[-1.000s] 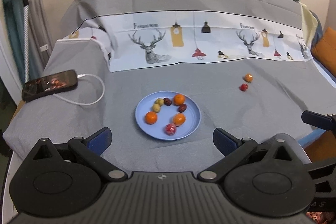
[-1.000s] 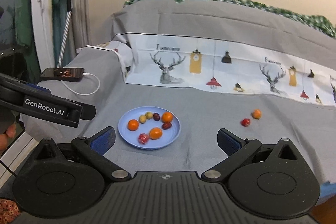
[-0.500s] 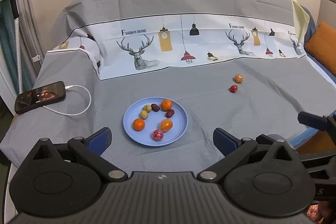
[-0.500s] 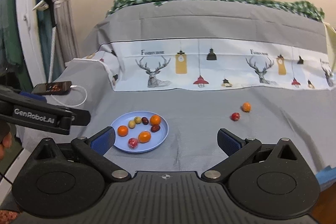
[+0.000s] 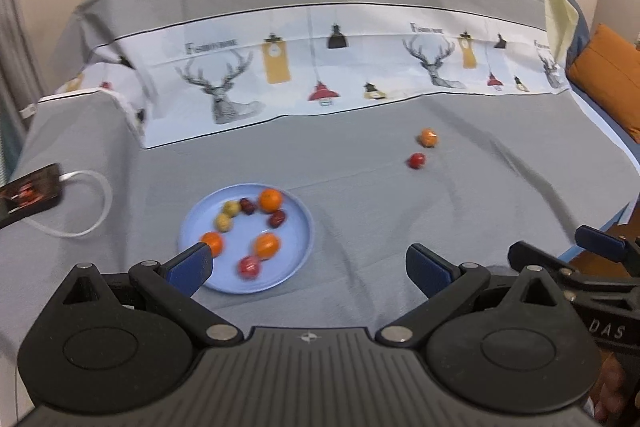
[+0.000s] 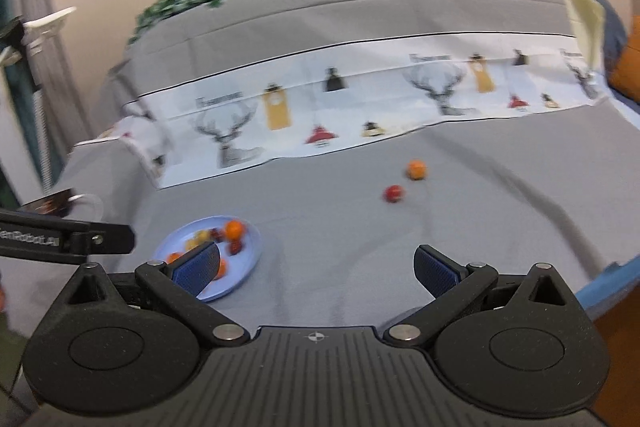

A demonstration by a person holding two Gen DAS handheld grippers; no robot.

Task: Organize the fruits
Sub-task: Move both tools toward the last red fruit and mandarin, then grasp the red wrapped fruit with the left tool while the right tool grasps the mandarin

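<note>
A light blue plate (image 5: 298,227) (image 6: 248,247) lies on the grey bedsheet and holds several small fruits: oranges, red ones, dark ones and yellow-green ones. Two loose fruits lie apart to its right, a small orange (image 5: 428,137) (image 6: 416,170) and a red fruit (image 5: 416,160) (image 6: 393,193). My left gripper (image 5: 310,267) is open and holds nothing, its left finger just in front of the plate. My right gripper (image 6: 316,269) is open too, with nothing in it, short of the two loose fruits. The right wrist view is blurred.
A phone (image 5: 30,189) on a white cable (image 5: 92,203) lies at the bed's left edge. A printed deer-pattern sheet (image 5: 320,75) and raised bedding stand behind. An orange cushion (image 5: 608,75) sits at the far right. The other gripper's arm (image 6: 64,235) crosses the right view's left.
Both grippers have moved forward and swung right; the plate and loose fruits look nearer, and the phone has slid toward the left edge. Both stay open.
</note>
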